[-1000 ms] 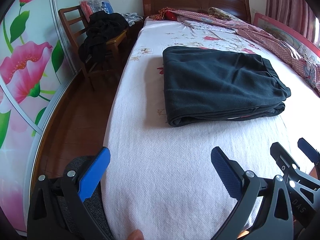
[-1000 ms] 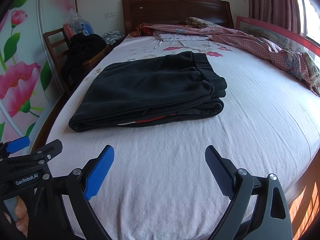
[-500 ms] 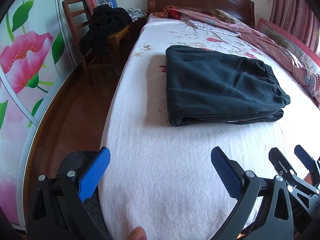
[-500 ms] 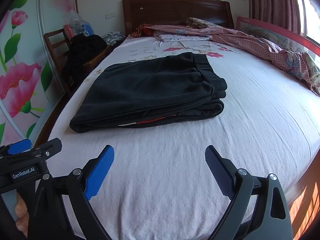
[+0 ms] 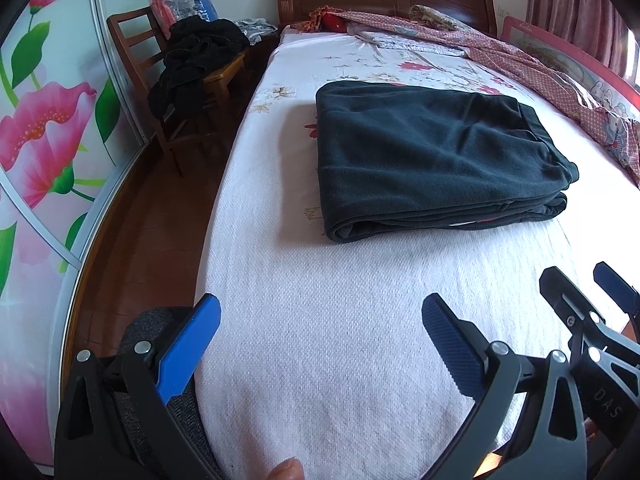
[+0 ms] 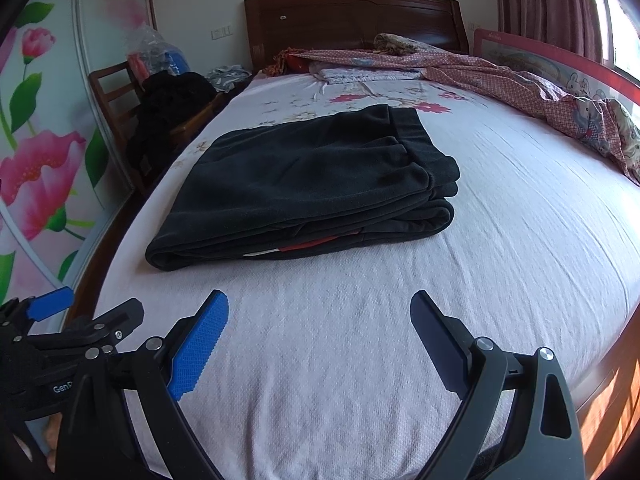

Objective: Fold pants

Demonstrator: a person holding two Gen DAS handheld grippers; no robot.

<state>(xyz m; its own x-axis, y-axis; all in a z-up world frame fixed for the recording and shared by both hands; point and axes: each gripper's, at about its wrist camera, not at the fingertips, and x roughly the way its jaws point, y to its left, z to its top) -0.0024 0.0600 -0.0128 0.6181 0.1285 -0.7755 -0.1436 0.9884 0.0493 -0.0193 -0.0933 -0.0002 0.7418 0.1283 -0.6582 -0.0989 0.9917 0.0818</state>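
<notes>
The left tongs (image 5: pixel 320 340) stand wide apart, gripping nothing, their blue pads hovering above the white sheet at the foot of the bed (image 5: pixel 320 380). The right tongs (image 6: pixel 320 332) are spread just as wide and equally empty, and they sit just beside the left pair, each showing at the edge of the other's view. A fingertip (image 5: pixel 286 470) pokes in below the left tongs at the bottom of the frame.

Ahead of both tongs, well clear of the pads, the dark pants (image 6: pixel 312 184) lie folded into a flat, layered rectangle on the bed. Their folded edge faces the tongs, and a thin strip of red and white, perhaps a label, peeks out between the layers; it is too small to tell.

Beyond the pants, a red patterned blanket (image 6: pixel 500 76) is bunched along the far right side, running up to the wooden headboard (image 6: pixel 352 16). To the left of the left tongs, off the bed, a wooden chair (image 5: pixel 160 92) carries a heap of black clothes, next to a wardrobe door (image 5: pixel 44 128) printed with pink flowers.
</notes>
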